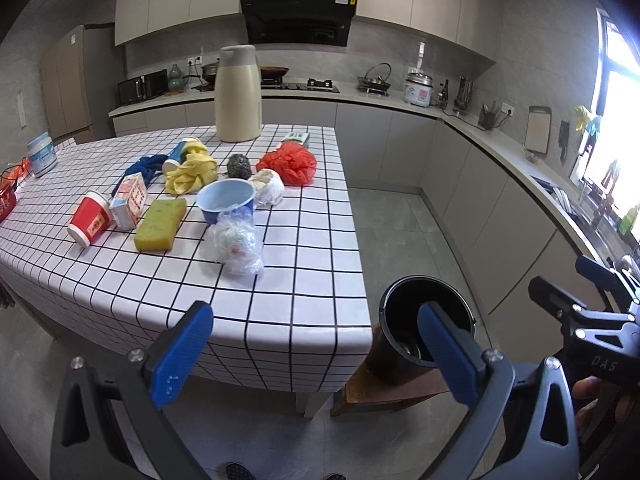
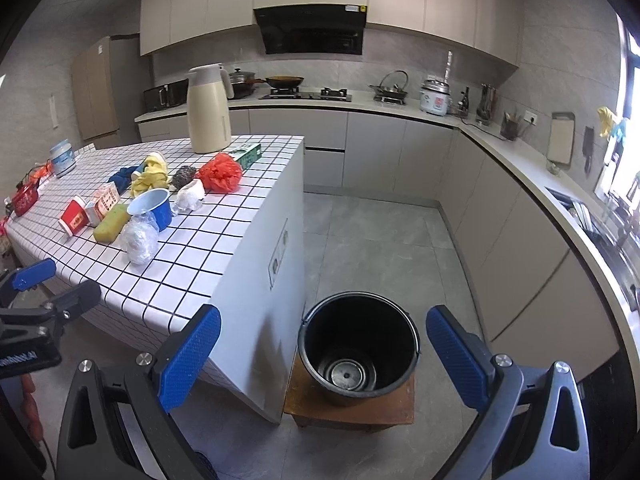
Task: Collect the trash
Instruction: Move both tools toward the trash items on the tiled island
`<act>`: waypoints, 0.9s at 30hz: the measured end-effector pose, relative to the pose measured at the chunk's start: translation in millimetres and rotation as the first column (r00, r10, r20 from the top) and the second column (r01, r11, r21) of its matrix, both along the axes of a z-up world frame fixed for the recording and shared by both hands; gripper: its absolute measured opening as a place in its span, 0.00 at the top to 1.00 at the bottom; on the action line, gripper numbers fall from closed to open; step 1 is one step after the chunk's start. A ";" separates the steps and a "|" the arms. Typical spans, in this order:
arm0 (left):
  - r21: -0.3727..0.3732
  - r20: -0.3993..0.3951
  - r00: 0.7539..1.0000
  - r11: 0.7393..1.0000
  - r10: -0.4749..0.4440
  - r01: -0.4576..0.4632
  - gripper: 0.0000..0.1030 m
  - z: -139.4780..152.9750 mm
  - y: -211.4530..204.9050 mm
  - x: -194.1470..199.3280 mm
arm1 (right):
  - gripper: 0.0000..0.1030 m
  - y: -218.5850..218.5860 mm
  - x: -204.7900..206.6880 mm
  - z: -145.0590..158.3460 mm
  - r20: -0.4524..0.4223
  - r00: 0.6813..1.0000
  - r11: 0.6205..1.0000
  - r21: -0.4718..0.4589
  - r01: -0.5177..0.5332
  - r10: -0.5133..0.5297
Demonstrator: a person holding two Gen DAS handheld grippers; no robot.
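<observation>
Trash lies heaped mid-table (image 1: 304, 272): clear bag (image 1: 236, 246) nearest the bucket (image 2: 358, 350), then blue cup (image 1: 226, 200), sponge (image 1: 160, 224), red cup (image 1: 90, 220), carton (image 1: 130, 200). Bucket sits empty on a stool (image 2: 348, 410) beside the table, likely to catch drops. Left gripper (image 1: 320, 356) and right gripper (image 2: 324, 356) hang spread, holding nothing; a thermos (image 1: 239, 94) stands behind the heap, blocking nothing

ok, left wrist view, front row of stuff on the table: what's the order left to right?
red paper cup → small carton → yellow sponge → crumpled clear plastic. Off the table further right, the black bucket on its stool.
</observation>
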State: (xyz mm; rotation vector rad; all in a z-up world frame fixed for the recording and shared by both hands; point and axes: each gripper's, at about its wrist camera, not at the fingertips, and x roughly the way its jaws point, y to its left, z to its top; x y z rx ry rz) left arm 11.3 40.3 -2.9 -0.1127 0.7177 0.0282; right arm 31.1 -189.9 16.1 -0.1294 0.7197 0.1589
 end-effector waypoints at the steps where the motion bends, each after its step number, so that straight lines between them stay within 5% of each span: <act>1: -0.002 0.000 1.000 1.000 0.003 -0.003 0.00 -0.6 3.1 -0.4 | 0.00 2.6 0.9 -1.0 0.009 1.000 1.000 -0.004 -0.009 0.009; 5: -0.014 -0.021 0.999 1.000 0.027 -0.027 0.00 -4.8 20.9 -1.8 | 0.00 17.0 12.9 -10.7 -0.018 0.998 0.998 -0.040 -0.054 0.054; 10: -0.020 -0.054 0.996 0.997 0.076 -0.078 0.00 -12.2 52.2 -6.2 | 0.00 32.4 16.1 -5.6 -0.042 0.995 0.987 0.139 -0.082 0.088; 19: -0.075 -0.053 0.993 0.991 0.107 -0.111 0.00 -18.6 121.9 -9.2 | 0.00 111.2 26.2 -7.8 -0.021 0.984 0.981 0.088 -0.176 0.178; 27: -0.037 -0.089 0.988 0.991 0.123 -0.126 0.01 -38.7 179.9 3.5 | 0.00 182.2 50.6 -23.3 -0.025 0.978 0.975 0.080 -0.206 0.209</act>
